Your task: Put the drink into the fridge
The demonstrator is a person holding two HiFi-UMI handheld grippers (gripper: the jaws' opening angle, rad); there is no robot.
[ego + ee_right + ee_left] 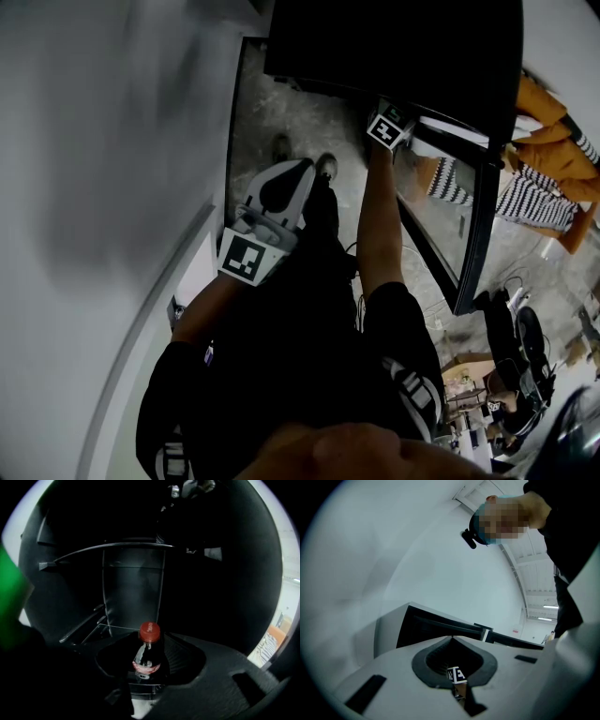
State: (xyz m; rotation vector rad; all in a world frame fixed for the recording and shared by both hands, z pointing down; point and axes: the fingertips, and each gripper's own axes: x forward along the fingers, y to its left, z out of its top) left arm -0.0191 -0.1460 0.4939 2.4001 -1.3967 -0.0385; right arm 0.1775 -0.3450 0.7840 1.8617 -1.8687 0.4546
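The drink is a dark cola bottle (pixel 148 656) with a red cap (pixel 149 632). It stands upright on a glass shelf (pixel 117 630) inside the dark fridge (pixel 375 47). My right gripper (pixel 150 641) is open, and the bottle sits in the hollow between its jaws. In the head view only that gripper's marker cube (pixel 387 127) shows at the fridge mouth; its jaws are hidden inside. My left gripper (pixel 305 171) hangs low by my legs, away from the fridge, and is shut with nothing in it (pixel 452 638).
The fridge door (pixel 469 234) stands swung open to the right of my right arm. A white wall (pixel 94 187) runs along the left. Striped and orange fabric (pixel 553 150) lies at the right, cables and gear (pixel 516 375) at the lower right.
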